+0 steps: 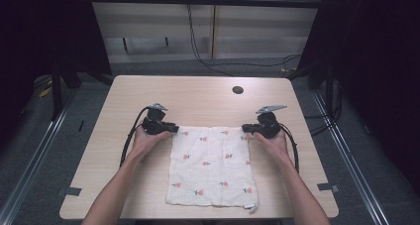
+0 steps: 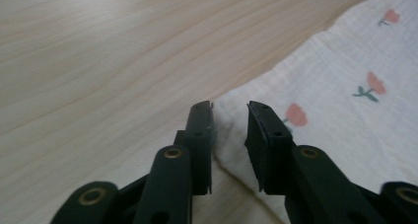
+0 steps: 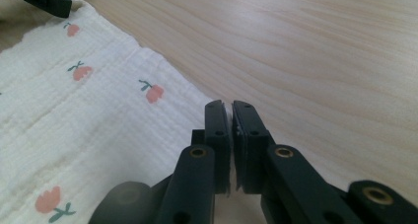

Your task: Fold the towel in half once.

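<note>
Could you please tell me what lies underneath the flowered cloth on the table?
The flowered cloth lies flat on the wooden table, whose bare top shows all round it. Anything under the cloth is covered.

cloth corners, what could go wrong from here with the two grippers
1. The left gripper stands open around the near corner of the cloth, with a gap at the pads. If it lifts before it closes, that corner probably stays on the table.
2. The right gripper is shut at the very tip of its corner. So thin a bite may slip out under pull.
3. If one corner alone rises, the cloth would likely drag and bunch instead of folding evenly.
</note>
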Demonstrator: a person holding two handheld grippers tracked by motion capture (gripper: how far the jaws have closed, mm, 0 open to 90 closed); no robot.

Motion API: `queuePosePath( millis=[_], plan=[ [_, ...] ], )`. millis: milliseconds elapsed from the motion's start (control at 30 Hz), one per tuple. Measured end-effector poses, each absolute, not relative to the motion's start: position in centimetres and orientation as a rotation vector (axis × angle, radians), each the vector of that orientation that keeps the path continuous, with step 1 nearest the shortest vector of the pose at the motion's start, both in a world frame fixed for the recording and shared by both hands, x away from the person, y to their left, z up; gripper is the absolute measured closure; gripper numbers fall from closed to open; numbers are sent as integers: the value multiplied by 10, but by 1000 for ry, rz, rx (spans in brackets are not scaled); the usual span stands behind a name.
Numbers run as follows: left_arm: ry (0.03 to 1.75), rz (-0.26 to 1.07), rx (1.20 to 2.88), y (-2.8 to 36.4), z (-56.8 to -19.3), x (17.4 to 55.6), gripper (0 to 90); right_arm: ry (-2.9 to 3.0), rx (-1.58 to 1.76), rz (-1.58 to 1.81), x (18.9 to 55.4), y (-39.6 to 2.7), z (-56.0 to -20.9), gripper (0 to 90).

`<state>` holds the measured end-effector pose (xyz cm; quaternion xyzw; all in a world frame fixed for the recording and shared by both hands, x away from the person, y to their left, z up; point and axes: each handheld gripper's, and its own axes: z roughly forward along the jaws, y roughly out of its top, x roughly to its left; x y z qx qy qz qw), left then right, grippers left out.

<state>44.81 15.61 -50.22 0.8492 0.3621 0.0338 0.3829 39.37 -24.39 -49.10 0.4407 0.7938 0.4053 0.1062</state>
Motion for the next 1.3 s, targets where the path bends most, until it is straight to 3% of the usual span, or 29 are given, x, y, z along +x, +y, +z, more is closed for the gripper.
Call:
queuePosePath(
  millis=[133, 200, 633, 1300],
  plan=[
    [941, 142, 2176, 153, -502, 448, 854, 2341, 1302, 1195, 393, -244, -492, 858],
    [958, 140, 2168, 154, -501, 449, 871, 2339, 1292, 1201, 393, -245, -492, 858],
    [908, 37, 2054, 168, -482, 442, 877, 2319, 1276, 1307, 392, -255, -476, 864],
    [837, 86, 1964, 178, -440, 431, 879, 2278, 1253, 1297, 396, -264, -447, 867]
  ],
)
